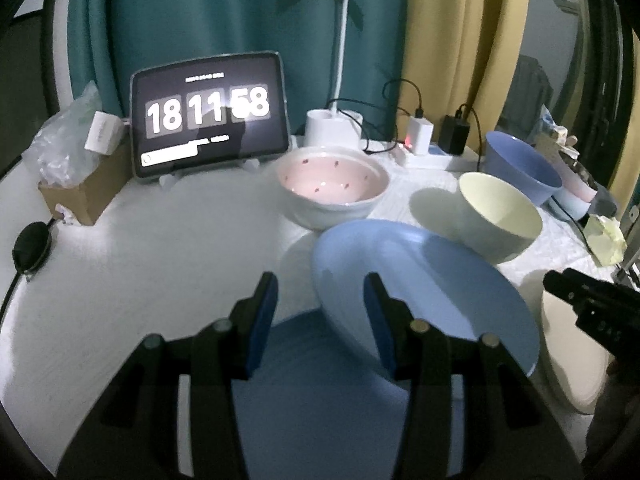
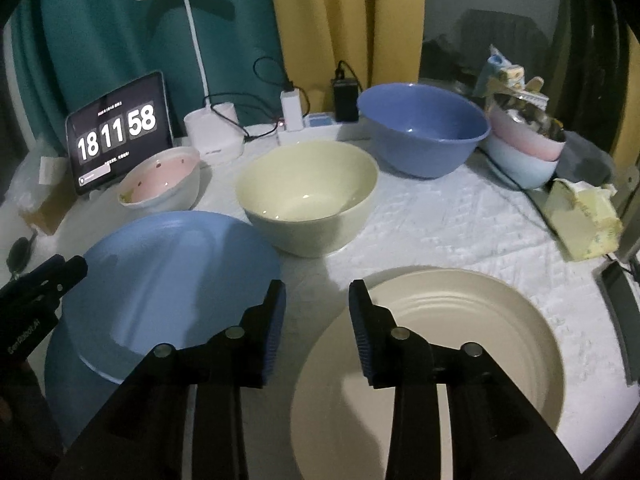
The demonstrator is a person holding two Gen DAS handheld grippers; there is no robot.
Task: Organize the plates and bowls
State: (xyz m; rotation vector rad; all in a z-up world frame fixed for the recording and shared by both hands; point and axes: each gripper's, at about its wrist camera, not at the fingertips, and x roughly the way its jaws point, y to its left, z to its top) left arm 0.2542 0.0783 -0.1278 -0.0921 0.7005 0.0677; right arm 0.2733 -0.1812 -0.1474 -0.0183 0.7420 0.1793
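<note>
A light blue plate is tilted over a darker blue plate on the white table; both show in the right wrist view. My left gripper is open, its fingers either side of the tilted plate's left rim. My right gripper is open and empty, its right finger over the left rim of a cream plate. A pale yellow bowl, a pink strawberry bowl and a large blue bowl stand behind.
A tablet clock, a lamp base, a power strip with chargers and stacked pink and blue bowls line the back. A cardboard box stands at the left. Yellow tissue pack lies at the right.
</note>
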